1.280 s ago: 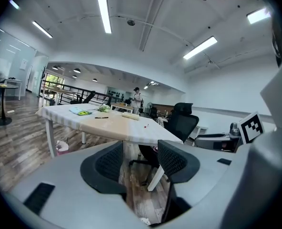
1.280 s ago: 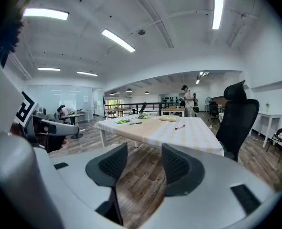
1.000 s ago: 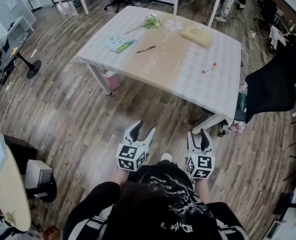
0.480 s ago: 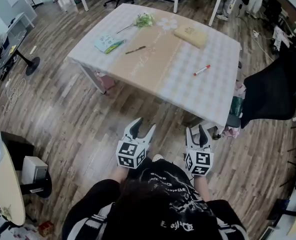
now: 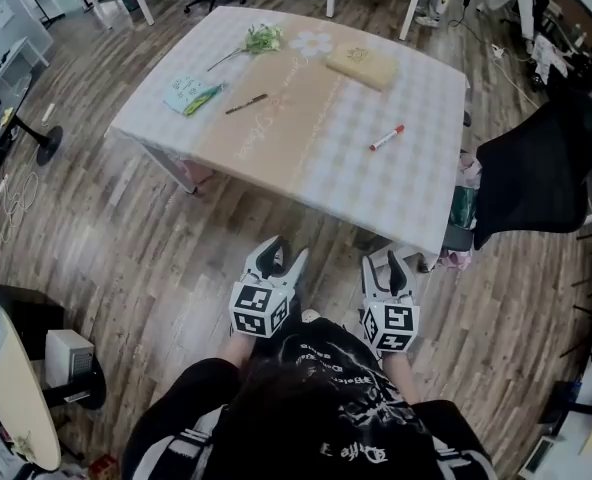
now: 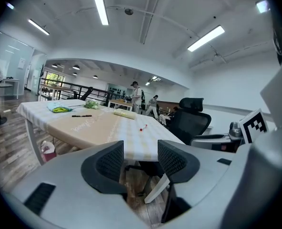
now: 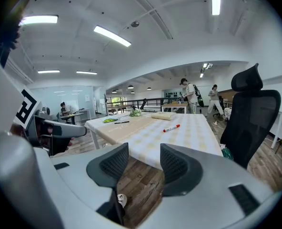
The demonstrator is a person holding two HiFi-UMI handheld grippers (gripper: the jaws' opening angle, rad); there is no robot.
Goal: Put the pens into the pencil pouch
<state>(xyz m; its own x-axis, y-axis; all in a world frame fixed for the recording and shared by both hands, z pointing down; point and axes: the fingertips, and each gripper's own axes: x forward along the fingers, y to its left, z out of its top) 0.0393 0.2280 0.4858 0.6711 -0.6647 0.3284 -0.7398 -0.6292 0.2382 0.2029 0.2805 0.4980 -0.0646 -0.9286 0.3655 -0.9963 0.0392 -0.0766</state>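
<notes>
Closest to me were the two claws, held out just in front of my chest over the wood floor (image 5: 156, 258). My left claw (image 5: 284, 256) had its jaws spread with nothing between them, just floor and a table leg showing through the gap. My right claw (image 5: 389, 265) was the same deal, spread wide and gripping nothing. They sat side by side, pointing at the table (image 5: 316, 158) but well short of it, not touching anything. On the table, the nearest thing to me was the red marker (image 5: 387, 138), lying by itself on the checked cloth toward the right side. Further back and over to the left was the black pen (image 5: 246, 103), on the tan strip down the middle. Just past that, near the left edge, was a teal packet (image 5: 189, 94) with something green on it. The tan pouch (image 5: 361, 65) lay flat near the far right corner, well apart from both pens, and neither was in it. A green sprig (image 5: 259, 40) lay at the far edge, and a black chair (image 5: 541, 163) stood off the table's right side.
</notes>
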